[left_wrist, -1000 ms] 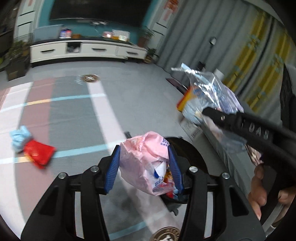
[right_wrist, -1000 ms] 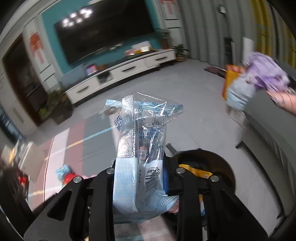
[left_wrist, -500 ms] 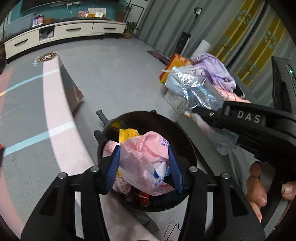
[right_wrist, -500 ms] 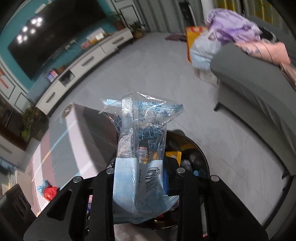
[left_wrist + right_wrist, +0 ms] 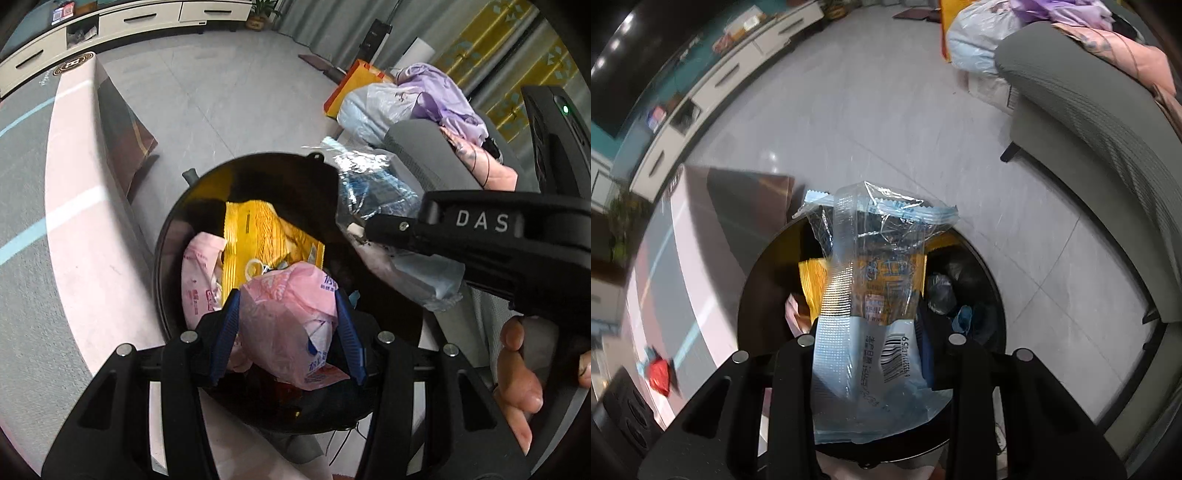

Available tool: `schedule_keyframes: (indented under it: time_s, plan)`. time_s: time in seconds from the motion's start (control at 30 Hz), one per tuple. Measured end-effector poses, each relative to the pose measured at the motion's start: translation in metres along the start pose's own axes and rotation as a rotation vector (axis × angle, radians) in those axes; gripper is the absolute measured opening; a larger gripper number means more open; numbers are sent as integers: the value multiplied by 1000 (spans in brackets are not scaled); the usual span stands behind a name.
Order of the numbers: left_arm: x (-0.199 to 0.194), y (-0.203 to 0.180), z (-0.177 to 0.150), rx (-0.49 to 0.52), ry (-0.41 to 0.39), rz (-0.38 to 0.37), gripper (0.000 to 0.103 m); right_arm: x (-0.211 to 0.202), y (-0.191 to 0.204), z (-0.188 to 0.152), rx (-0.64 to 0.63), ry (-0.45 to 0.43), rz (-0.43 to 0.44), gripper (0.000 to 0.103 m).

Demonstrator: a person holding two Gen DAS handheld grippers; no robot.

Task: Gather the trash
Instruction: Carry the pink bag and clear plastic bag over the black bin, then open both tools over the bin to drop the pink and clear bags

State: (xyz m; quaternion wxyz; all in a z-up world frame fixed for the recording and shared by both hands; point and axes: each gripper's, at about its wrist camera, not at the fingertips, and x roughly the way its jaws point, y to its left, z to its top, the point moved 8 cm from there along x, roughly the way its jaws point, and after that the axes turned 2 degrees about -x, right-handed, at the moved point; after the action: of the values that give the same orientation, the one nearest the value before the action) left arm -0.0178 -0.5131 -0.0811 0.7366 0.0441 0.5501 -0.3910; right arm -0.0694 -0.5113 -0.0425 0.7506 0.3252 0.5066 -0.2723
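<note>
My left gripper (image 5: 286,295) is shut on a crumpled pink plastic bag (image 5: 284,332) and hangs right over the open round black trash bin (image 5: 166,236). Inside the bin lie a yellow packet (image 5: 258,236) and another pink bag (image 5: 197,280). From the right comes my right gripper (image 5: 364,230), held by a hand (image 5: 521,369), above the bin's right rim. In the right wrist view the right gripper (image 5: 868,321) has a clear blue-edged wrapper (image 5: 871,240) standing upright between its fingers over the bin (image 5: 993,288); its jaws are opening.
A long pale pink box (image 5: 74,184) lies on the floor left of the bin. A grey sofa (image 5: 1089,122) with clothes on it stands to the right, with bags (image 5: 369,103) at its end. A red wrapper (image 5: 659,373) lies on the floor far left.
Both grippers have sunk and tipped downward with their trash. The bin, first low and small in the views, now fills the middle beneath them.
</note>
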Motion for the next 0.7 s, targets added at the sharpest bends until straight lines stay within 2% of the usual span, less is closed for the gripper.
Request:
schedule_keyframes:
  time_s: [0.27,0.4,0.47,0.53,0.7]
  plan:
    - [7,2,-1,-12,22,7,53,20,-1,-11,-44,110,-47,41]
    - [9,2,-2,-21,30,-5,55,17,-2,-12,-42,104,-55,60]
    - [6,3,-2,-22,25,-4,57,13,-3,-11,-39,90,-57,66]
    - [3,2,-1,-23,23,-11,64,8,-4,-10,-42,75,-59,71]
    - [-12,-1,2,-27,-2,-52,86,-5,-1,-8,-47,32,-61,72]
